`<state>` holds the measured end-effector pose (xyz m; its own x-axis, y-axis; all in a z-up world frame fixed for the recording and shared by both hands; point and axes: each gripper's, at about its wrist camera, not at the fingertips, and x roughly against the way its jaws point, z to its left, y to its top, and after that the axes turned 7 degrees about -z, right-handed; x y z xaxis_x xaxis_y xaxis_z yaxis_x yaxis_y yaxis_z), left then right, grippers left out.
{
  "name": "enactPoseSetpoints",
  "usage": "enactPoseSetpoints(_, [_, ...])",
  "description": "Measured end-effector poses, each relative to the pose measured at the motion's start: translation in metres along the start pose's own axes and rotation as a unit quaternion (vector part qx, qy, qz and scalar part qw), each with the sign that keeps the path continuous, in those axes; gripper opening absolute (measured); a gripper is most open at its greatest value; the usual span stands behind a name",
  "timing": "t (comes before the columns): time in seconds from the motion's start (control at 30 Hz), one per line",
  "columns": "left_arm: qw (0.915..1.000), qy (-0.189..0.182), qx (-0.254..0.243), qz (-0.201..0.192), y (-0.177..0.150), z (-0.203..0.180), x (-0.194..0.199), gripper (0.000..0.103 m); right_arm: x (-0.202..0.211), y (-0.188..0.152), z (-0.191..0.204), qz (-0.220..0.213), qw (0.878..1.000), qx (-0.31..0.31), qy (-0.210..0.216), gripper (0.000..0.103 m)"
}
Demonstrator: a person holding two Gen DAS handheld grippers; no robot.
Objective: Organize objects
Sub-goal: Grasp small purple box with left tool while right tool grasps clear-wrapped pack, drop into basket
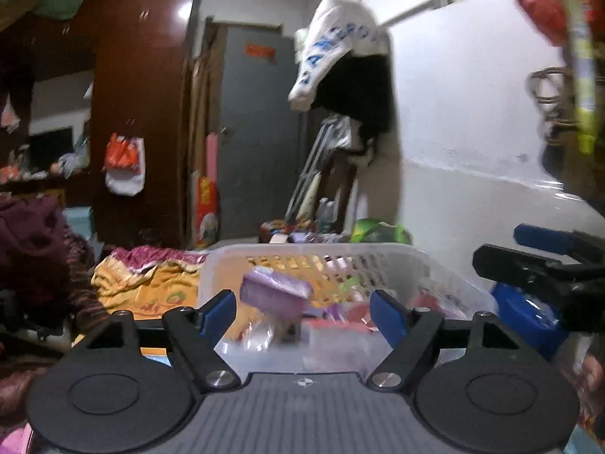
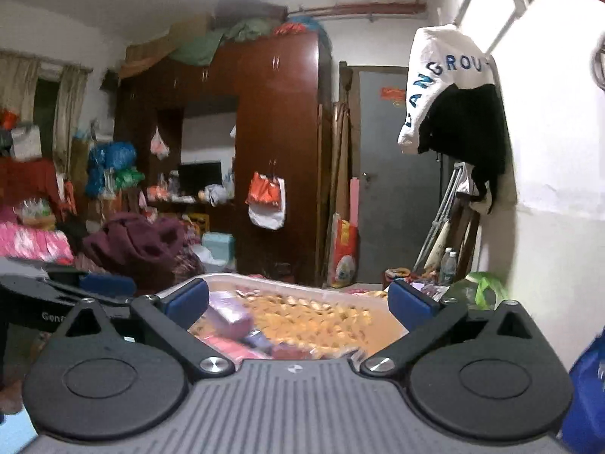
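Note:
A white slotted plastic basket (image 1: pixel 351 255) sits on the bed ahead of both grippers, with several pink, red and purple packets inside. My left gripper (image 1: pixel 304 304) is open just before its near rim. A blurred purple packet (image 1: pixel 274 293) shows between its blue pads and touches neither. My right gripper (image 2: pixel 298 299) is wide open over the basket's (image 2: pixel 227 277) near edge with nothing between its fingers. The purple packet (image 2: pixel 228 316) lies low in that view, by the left finger. My right gripper (image 1: pixel 522 261) also shows at the right edge of the left wrist view.
An orange patterned blanket (image 1: pixel 147 283) covers the bed to the left of the basket. A maroon garment (image 2: pixel 136 242) is heaped further left. A blue bag (image 1: pixel 529 317) lies right of the basket. A white wall (image 1: pixel 472 151) runs close on the right, and a wardrobe (image 2: pixel 276 151) and grey door (image 2: pixel 397 189) stand behind.

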<state>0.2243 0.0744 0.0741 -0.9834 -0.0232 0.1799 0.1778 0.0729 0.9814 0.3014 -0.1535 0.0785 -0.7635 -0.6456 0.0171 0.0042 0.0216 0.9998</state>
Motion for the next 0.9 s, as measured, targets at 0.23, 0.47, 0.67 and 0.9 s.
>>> enactPoseSetpoints(0.23, [0.9993, 0.011, -0.016, 0.034, -0.037, 0.002, 0.017, 0.084, 0.007, -0.077, 0.041, 0.141, 0.986, 0.028, 0.082, 0.103])
enactPoseSetpoints(0.47, [0.9972, 0.017, -0.027, 0.068, -0.06, 0.0, 0.007, 0.084, -0.027, -0.111, 0.065, 0.225, 0.969, 0.041, 0.096, 0.063])
enactPoseSetpoints(0.67, [0.9941, 0.011, -0.043, 0.098, -0.077, -0.014, -0.011, 0.084, -0.009, -0.115, 0.048, 0.218, 0.97, 0.029, 0.101, 0.049])
enactPoseSetpoints(0.9, [0.9916, 0.018, -0.033, 0.124, -0.089, -0.022, -0.026, 0.08, 0.019, -0.111, 0.007, 0.182, 0.98, -0.038, 0.071, 0.049])
